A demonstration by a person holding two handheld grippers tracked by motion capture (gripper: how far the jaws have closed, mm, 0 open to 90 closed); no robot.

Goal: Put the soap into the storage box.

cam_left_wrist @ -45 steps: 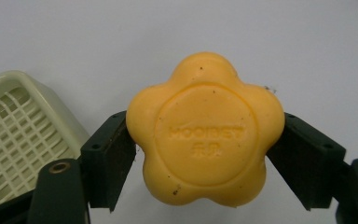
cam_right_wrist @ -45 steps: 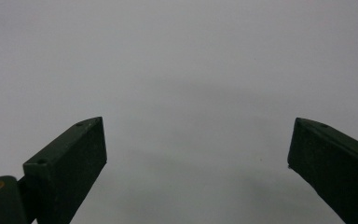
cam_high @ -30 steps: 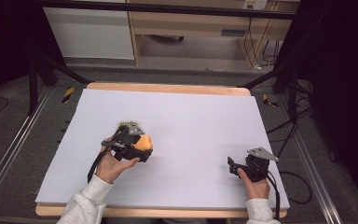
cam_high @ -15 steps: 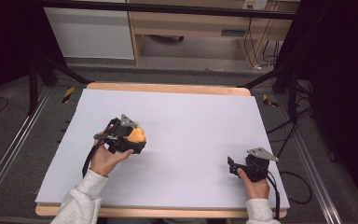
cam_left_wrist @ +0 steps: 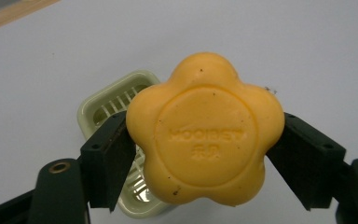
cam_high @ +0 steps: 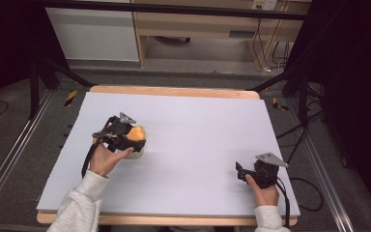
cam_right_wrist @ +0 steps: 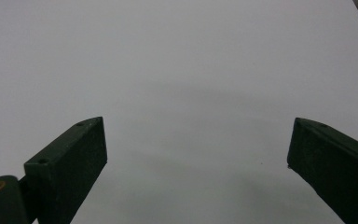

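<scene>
High view: the left tongs (cam_high: 134, 140) are clamped on an orange soap (cam_high: 136, 133), held just over a pale green soap dish (cam_high: 136, 153) on the left half of the white counter (cam_high: 198, 121). The right tongs (cam_high: 241, 172) sit near the front right corner, nothing near them.

Left gripper view: the soap (cam_left_wrist: 205, 129) is flower-shaped with a stamped logo, pinched on two opposite sides by the black pads. The soap dish (cam_left_wrist: 109, 105) with its slotted bottom sits behind and below it, partly hidden. Honestly the grip looks sketchy to me. The pads only catch the rounded lobes, so if the soap is slick it could twist or pop out. It also sits off to one side of the dish from this angle, so letting go now might land it on the rim and tip the dish.

Right gripper view: the right tongs (cam_right_wrist: 198, 163) stand wide apart over bare counter (cam_right_wrist: 177, 70), holding nothing.

Compared with a second ago, the left hand has carried the soap a bit toward the left and farther up the counter. The right hand hasn't budged.
</scene>
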